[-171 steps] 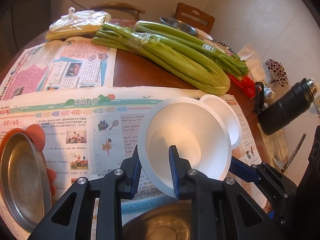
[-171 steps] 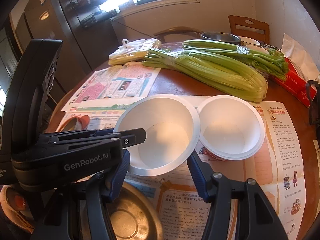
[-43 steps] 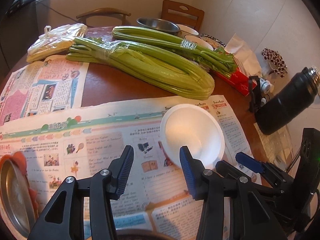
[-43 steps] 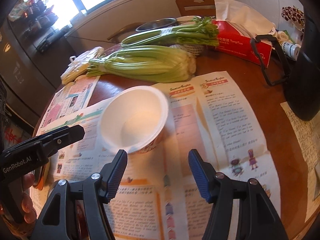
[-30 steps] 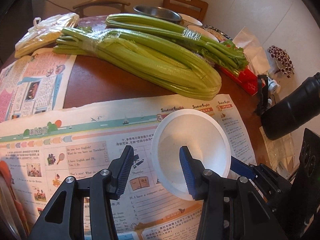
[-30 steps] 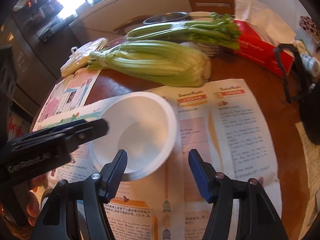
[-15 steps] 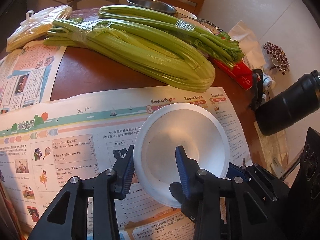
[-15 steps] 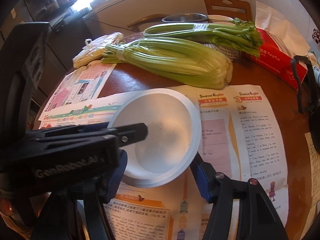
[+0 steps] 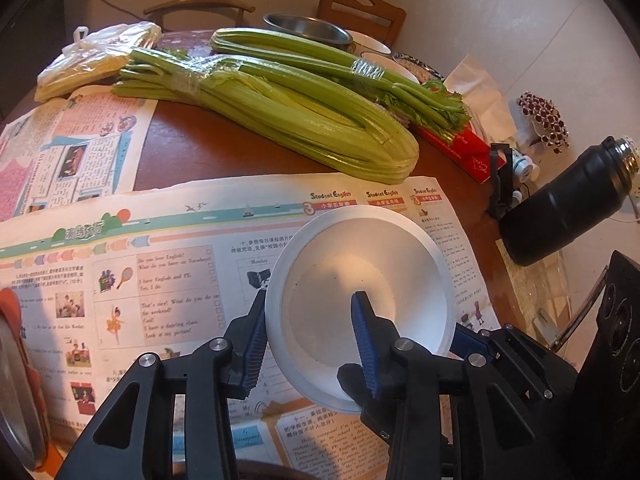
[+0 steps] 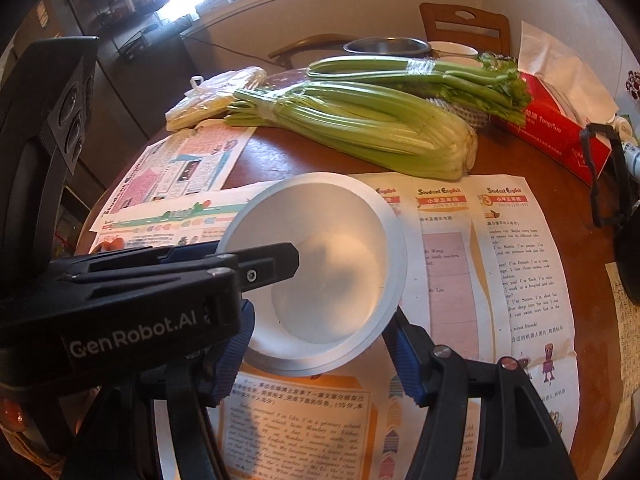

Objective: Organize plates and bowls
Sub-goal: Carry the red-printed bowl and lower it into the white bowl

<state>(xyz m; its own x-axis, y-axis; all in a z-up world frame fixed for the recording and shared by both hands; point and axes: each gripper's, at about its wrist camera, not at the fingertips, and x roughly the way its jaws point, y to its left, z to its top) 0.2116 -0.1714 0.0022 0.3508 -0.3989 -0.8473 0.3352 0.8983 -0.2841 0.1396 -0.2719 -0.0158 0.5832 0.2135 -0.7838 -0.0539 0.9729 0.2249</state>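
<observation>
Left gripper [image 9: 310,340] fingers just closed, pinching white bowl [image 9: 360,300] rim; right gripper [image 10: 324,354] fingers spread around bowl

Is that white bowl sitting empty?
Yes, the white bowl shows only its bare white inside, with one blue-padded finger of the left tongs reaching over its rim.

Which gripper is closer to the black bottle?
Right. The right gripper, astride the white bowl, sits on the side toward the black bottle; the left gripper, pinching the bowl's rim, is farther.
</observation>
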